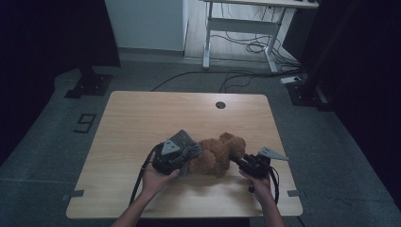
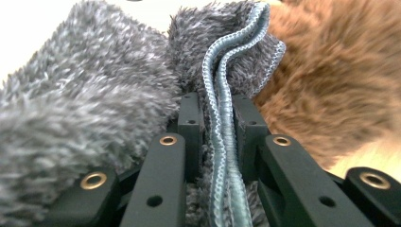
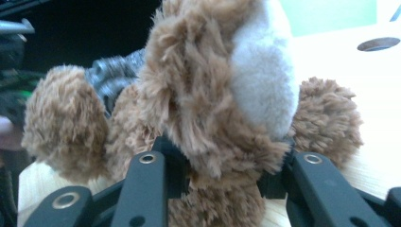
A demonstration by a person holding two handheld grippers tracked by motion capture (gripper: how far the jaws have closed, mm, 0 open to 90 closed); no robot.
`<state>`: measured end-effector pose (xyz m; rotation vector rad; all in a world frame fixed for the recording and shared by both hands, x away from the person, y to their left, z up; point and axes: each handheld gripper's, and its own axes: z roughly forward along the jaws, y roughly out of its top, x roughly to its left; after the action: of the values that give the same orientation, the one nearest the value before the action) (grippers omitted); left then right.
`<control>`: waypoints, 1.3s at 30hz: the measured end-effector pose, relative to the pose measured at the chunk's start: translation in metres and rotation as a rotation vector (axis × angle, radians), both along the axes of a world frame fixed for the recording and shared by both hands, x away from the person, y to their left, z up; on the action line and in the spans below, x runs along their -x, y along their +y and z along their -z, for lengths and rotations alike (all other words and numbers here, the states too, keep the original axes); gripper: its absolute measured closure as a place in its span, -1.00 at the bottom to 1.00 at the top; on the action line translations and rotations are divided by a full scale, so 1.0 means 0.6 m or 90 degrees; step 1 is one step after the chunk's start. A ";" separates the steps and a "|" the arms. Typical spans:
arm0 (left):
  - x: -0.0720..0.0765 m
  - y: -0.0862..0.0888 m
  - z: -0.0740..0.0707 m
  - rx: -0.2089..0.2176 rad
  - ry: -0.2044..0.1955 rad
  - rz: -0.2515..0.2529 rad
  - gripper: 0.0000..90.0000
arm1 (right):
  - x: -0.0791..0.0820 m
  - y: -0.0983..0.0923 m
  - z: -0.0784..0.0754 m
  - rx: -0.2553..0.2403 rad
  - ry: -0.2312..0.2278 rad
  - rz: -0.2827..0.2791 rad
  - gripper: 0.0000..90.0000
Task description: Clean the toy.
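Two forearms came in over the near edge of the tabletop (image 1: 142, 113), one at each side of a single brown plush bear (image 1: 218, 153) that lay toward the near edge, a little right of the middle. The left hand (image 1: 153, 178) was cupped palm-up under the left gripper (image 1: 177, 158), which pointed rightward toward the toy. Its jaws were clamped tight on the stitched hem of one grey fluffy cloth (image 2: 94, 104); in the left gripper view the hem ran straight up between the two black jaws, with the brown fur just beside the cloth on the right. The cloth was bunched against the bear's left side.

The right hand (image 1: 259, 182) held the right gripper (image 1: 243, 163) from behind, aimed leftward at the bear. In the right gripper view its jaws stood at either side of a plush limb below the pale patch, the pads pressed into the fur, so it was grasping the bear.

Two grippers, one bear and one cloth were on the table.
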<state>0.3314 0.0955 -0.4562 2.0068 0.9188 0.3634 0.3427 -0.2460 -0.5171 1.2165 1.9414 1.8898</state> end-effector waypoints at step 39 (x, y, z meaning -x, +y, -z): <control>-0.010 -0.075 0.008 -0.029 0.019 0.083 0.73 | -0.007 -0.004 0.005 0.012 0.025 0.026 0.14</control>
<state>0.3373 0.0507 -0.4610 2.1063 0.7999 0.2846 0.3468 -0.2483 -0.5203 1.2873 1.9340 1.8375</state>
